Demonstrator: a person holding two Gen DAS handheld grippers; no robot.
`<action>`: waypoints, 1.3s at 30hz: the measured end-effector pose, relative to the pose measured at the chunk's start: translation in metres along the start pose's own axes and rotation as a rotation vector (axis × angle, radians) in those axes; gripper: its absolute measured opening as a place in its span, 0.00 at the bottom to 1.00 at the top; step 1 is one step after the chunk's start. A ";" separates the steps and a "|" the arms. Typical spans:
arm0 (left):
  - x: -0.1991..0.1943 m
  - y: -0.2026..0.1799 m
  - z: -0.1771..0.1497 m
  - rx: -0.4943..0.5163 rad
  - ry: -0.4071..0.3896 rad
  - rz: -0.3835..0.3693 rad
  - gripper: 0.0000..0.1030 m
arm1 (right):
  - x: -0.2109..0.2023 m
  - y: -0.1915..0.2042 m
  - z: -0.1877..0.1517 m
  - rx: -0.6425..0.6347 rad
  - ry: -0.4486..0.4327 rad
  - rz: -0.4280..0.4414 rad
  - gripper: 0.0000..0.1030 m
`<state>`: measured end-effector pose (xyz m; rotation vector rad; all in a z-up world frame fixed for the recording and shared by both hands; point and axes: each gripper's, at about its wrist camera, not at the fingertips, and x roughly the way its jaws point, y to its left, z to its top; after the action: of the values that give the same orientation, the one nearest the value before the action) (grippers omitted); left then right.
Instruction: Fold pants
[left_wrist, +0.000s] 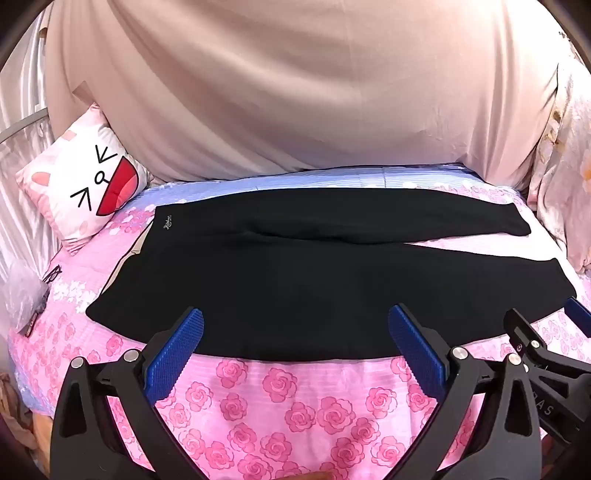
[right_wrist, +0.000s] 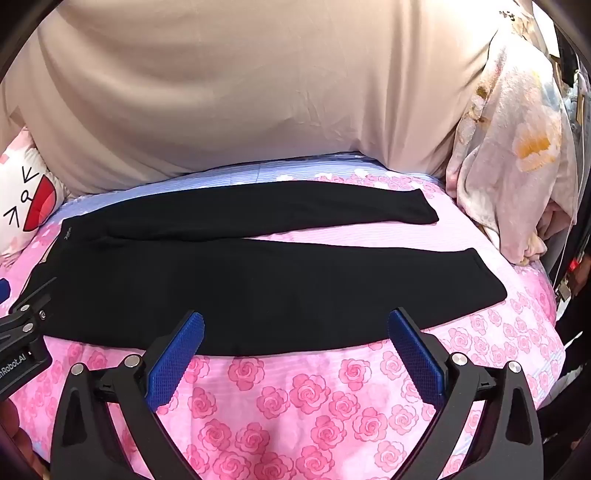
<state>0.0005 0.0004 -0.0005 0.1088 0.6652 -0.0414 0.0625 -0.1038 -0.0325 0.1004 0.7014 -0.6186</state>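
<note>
Black pants (left_wrist: 314, 280) lie flat across a bed with a pink rose sheet (left_wrist: 295, 406), waistband at the left and both legs stretching right, split in a narrow V. In the left wrist view my left gripper (left_wrist: 295, 317) hovers open over the near edge of the pants, close to the hip part, nothing between its blue pads. In the right wrist view the pants (right_wrist: 258, 280) lie the same way, and my right gripper (right_wrist: 295, 321) stands open above the near leg's lower edge, holding nothing. Each gripper shows at the other view's side edge.
A white cat-face pillow (left_wrist: 85, 188) leans at the back left. A beige cloth (left_wrist: 295, 92) hangs behind the bed. A crumpled floral blanket (right_wrist: 509, 147) is piled at the right. A plastic bag (left_wrist: 20, 291) and glasses lie at the left edge.
</note>
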 end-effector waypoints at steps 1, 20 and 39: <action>0.000 0.000 0.000 0.002 -0.001 -0.003 0.95 | 0.000 0.000 0.000 0.001 -0.002 0.002 0.95; 0.011 -0.002 -0.010 0.008 0.024 -0.001 0.95 | -0.001 0.003 0.000 -0.009 0.006 0.004 0.95; 0.013 -0.001 -0.016 0.008 0.027 0.020 0.95 | 0.001 0.002 -0.002 -0.016 0.013 0.010 0.95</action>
<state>0.0011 0.0011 -0.0215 0.1242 0.6908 -0.0236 0.0632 -0.1019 -0.0351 0.0933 0.7183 -0.6026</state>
